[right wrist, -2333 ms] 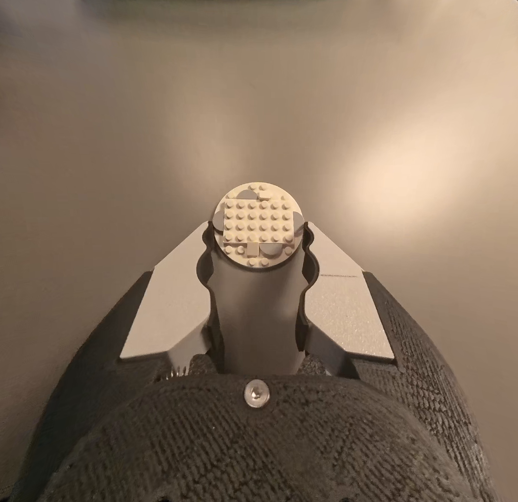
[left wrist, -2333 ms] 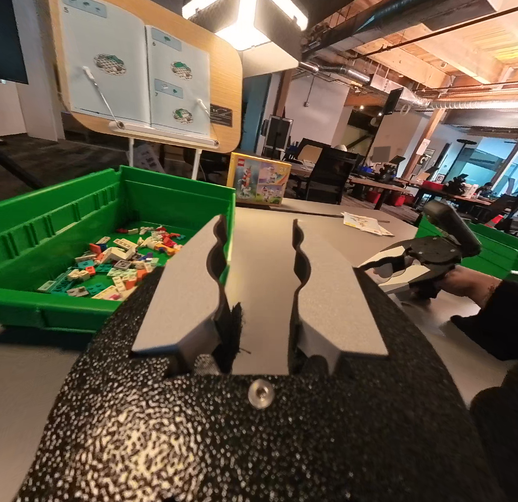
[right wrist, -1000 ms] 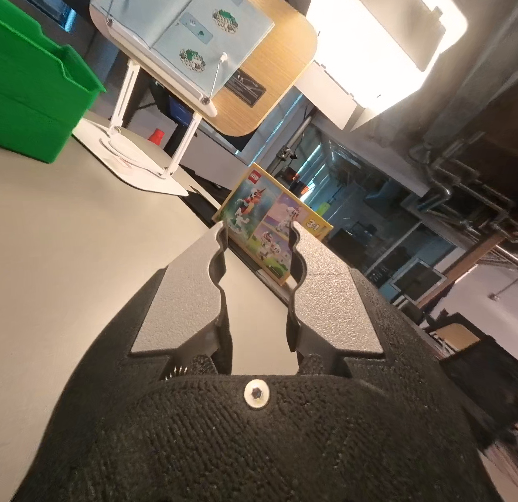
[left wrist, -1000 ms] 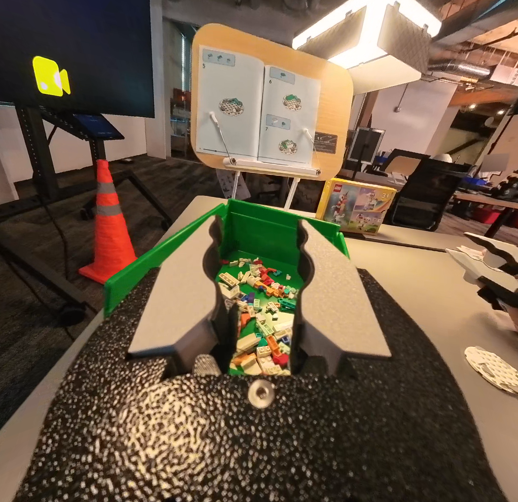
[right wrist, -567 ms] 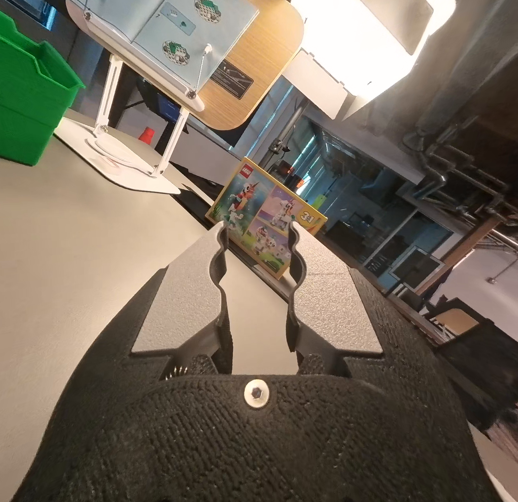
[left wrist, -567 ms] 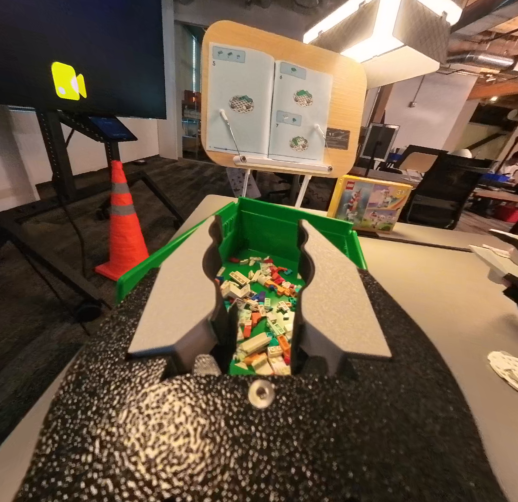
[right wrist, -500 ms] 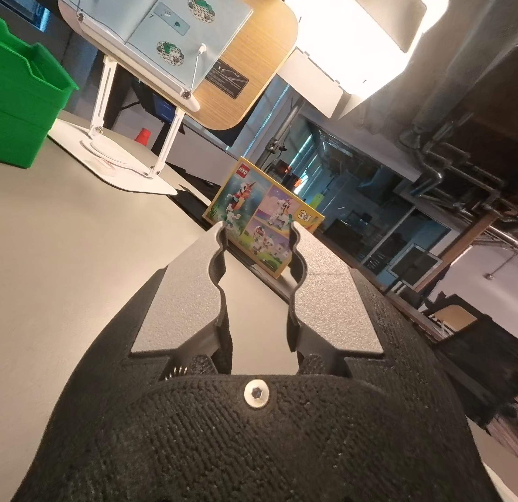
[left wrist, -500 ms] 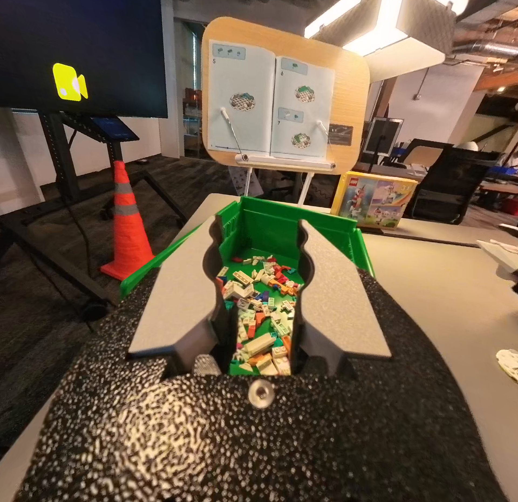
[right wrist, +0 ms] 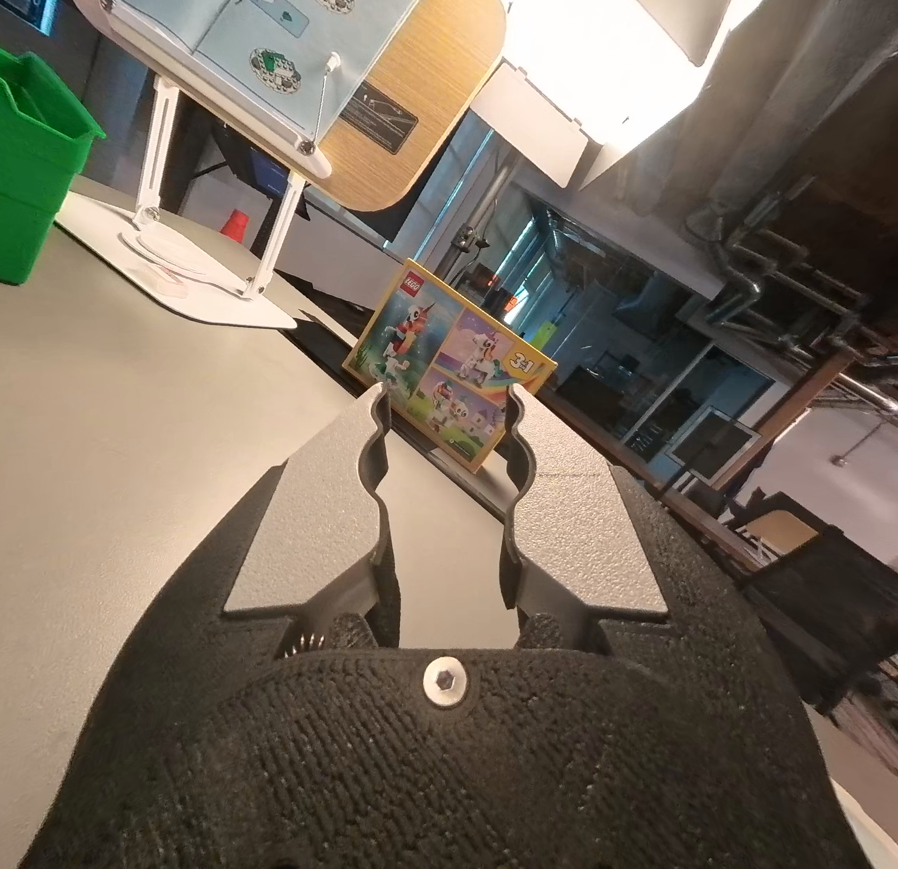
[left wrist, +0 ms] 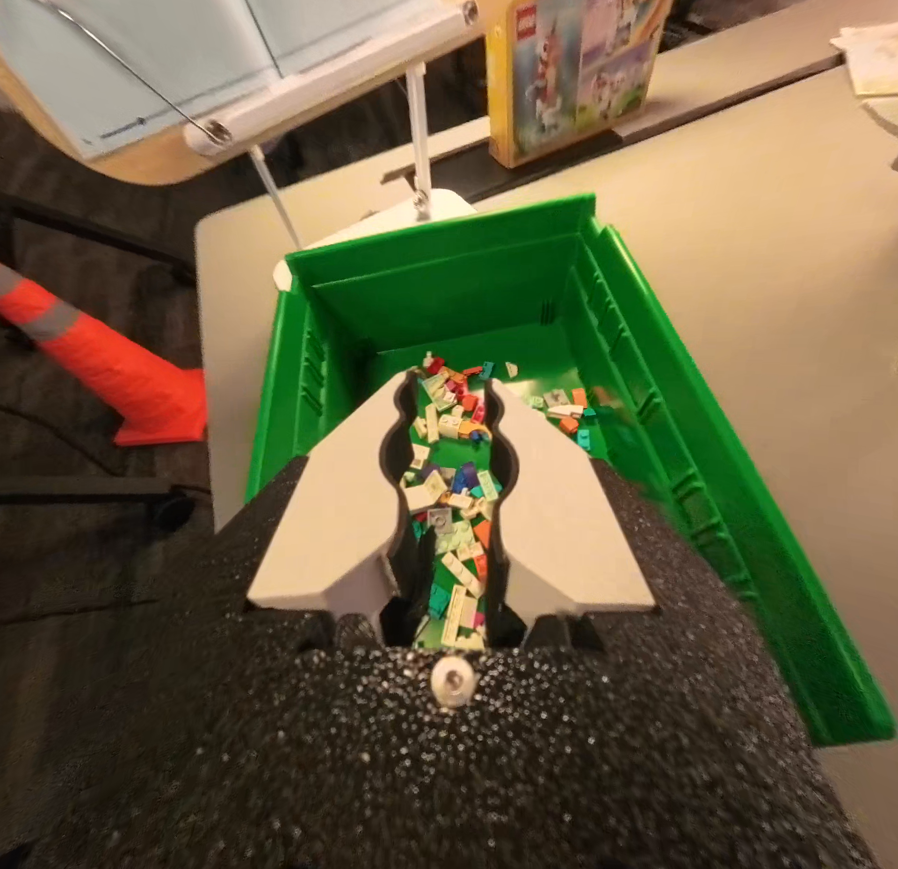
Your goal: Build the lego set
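Observation:
My left gripper [left wrist: 449,384] is open and empty, tilted down over the green bin [left wrist: 437,287]. Several loose coloured bricks [left wrist: 454,486] lie on the bin's floor, showing between and beside my fingers. My right gripper [right wrist: 447,391] is open and empty, held low over the grey table [right wrist: 121,408] and pointing at the yellow set box [right wrist: 449,365]. The instruction booklet [right wrist: 272,25] is clipped open on a wooden stand. The round tan plate assembly is not in view.
The stand's white base [right wrist: 170,267] sits behind the bin [right wrist: 34,165]. The set box [left wrist: 578,59] stands on the table's far edge. An orange cone [left wrist: 102,365] lies on the floor to the left. Papers [left wrist: 870,54] lie at the far right.
My left gripper has moved forward and tipped down over the bin, so the bricks fill its view. My right gripper has hardly moved.

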Motion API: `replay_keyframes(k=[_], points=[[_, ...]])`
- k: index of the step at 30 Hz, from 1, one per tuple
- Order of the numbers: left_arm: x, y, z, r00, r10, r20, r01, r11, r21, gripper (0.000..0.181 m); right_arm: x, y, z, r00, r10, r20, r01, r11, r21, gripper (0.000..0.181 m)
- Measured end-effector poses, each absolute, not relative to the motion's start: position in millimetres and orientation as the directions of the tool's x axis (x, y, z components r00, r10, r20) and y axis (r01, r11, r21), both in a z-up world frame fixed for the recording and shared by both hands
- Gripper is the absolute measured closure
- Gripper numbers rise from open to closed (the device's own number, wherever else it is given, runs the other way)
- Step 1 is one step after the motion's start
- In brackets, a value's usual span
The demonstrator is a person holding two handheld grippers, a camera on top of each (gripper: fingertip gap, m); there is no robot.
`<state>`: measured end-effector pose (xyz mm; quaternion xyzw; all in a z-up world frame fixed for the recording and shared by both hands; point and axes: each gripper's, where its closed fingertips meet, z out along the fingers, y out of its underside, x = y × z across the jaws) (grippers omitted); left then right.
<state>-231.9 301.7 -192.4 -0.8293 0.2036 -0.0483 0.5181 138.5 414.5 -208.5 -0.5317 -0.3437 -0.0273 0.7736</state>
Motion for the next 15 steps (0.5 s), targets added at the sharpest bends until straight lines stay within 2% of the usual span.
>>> replay_keyframes(k=[5, 9, 10, 12, 15], points=[[-225, 334, -192, 0.882, -0.47, -0.017, -0.267, -0.471, -0.841, 0.155, 141, 415, -208, 0.772, 0.328, 0.544, 0.392, 0.428, -0.814, 0.136], [-199, 348, -189, 0.808, -0.58, 0.1, -0.318, -0.573, -0.755, 0.153, 140, 416, -208, 0.767, 0.324, 0.553, 0.402, 0.429, -0.809, 0.136], [-191, 346, -193, 0.782, -0.61, 0.131, -0.344, -0.596, -0.726, 0.155, 140, 415, -208, 0.766, 0.321, 0.557, 0.405, 0.432, -0.806, 0.137], [-179, 335, -205, 0.71, -0.684, 0.168, -0.439, -0.617, -0.653, 0.174, 139, 414, -207, 0.765, 0.327, 0.555, 0.398, 0.438, -0.806, 0.137], [-182, 321, -234, 0.68, -0.722, 0.127, -0.57, -0.63, -0.527, 0.178, 136, 409, -203, 0.768, 0.36, 0.53, 0.35, 0.457, -0.818, 0.136]])
